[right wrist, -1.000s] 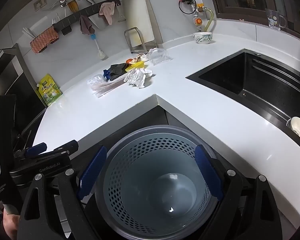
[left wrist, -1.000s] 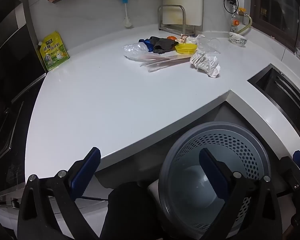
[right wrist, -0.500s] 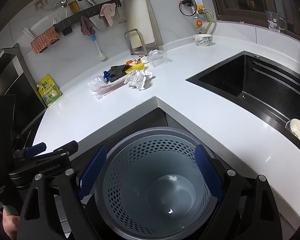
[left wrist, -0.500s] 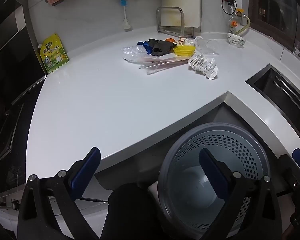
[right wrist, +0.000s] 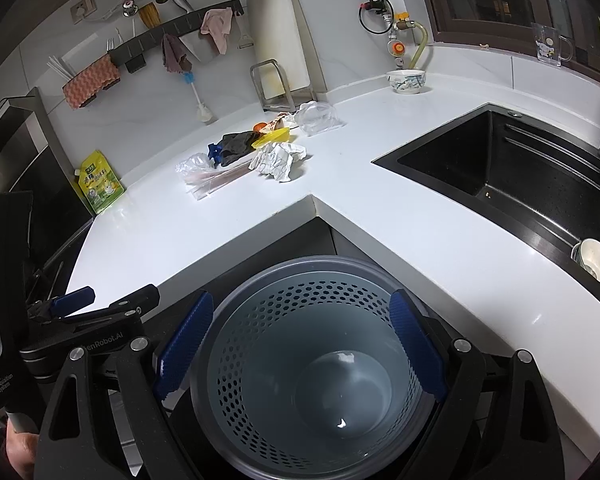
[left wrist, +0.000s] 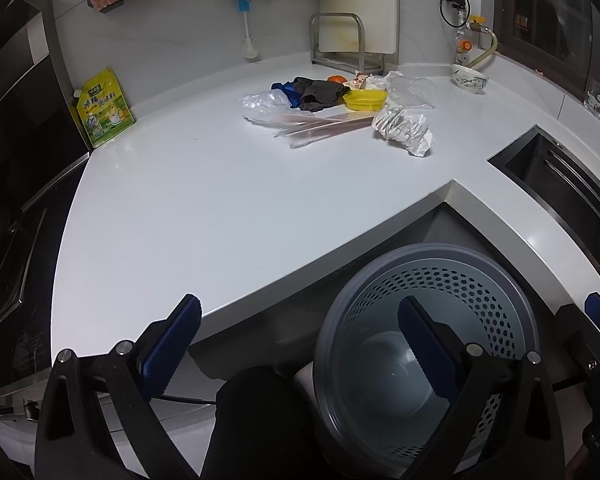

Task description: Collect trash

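A grey perforated trash bin [right wrist: 312, 364] stands on the floor in the counter's inner corner; it also shows in the left wrist view [left wrist: 424, 344]. A heap of trash lies far back on the white counter: crumpled paper [left wrist: 404, 130], clear wrappers [left wrist: 320, 126], a yellow dish [left wrist: 365, 100], a dark cloth [left wrist: 320, 92], a clear plastic bag [left wrist: 414, 90]. The crumpled paper [right wrist: 278, 158] also shows in the right wrist view. My left gripper [left wrist: 300, 344] is open and empty, low before the counter edge. My right gripper [right wrist: 302, 340] is open and empty above the bin.
A yellow seasoning pouch [left wrist: 102, 110] leans at the back left. A black sink [right wrist: 512, 176] lies to the right, with a bowl [right wrist: 408, 80] behind it. A cutting board rack [left wrist: 340, 44] stands at the back wall. A stove [left wrist: 8, 264] is at the left.
Both grippers have edged slightly forward and up toward the counter. The jaws stay open. The trash and bin have not moved.
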A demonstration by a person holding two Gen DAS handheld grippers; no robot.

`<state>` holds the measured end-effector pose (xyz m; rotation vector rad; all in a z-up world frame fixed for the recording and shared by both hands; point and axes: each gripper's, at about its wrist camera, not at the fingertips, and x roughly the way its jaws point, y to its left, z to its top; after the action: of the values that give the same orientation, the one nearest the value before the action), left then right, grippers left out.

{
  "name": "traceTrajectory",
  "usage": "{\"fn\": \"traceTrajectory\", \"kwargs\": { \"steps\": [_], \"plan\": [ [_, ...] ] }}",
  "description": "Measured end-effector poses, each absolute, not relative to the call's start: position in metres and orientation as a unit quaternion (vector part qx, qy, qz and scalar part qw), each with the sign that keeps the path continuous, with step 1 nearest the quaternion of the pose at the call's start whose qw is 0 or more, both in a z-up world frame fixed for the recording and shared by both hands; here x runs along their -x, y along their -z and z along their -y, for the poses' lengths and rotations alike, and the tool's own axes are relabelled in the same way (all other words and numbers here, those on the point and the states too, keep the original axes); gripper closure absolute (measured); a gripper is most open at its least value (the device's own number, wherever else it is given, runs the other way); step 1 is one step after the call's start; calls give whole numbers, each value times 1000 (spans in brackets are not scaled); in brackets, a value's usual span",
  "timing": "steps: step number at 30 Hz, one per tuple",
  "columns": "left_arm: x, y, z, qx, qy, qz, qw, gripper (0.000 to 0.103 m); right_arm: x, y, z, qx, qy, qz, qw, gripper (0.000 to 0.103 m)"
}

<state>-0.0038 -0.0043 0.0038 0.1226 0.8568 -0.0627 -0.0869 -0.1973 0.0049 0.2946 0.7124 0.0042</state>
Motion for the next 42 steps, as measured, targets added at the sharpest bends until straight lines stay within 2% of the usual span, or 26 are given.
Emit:
{"fn": "traceTrajectory", "kwargs": {
  "steps": [42],
  "plan": [
    [2, -3, 6, -60, 31, -417, 906, 6, 86, -13, 199, -146, -5, -344, 928, 17]
  ]
}}
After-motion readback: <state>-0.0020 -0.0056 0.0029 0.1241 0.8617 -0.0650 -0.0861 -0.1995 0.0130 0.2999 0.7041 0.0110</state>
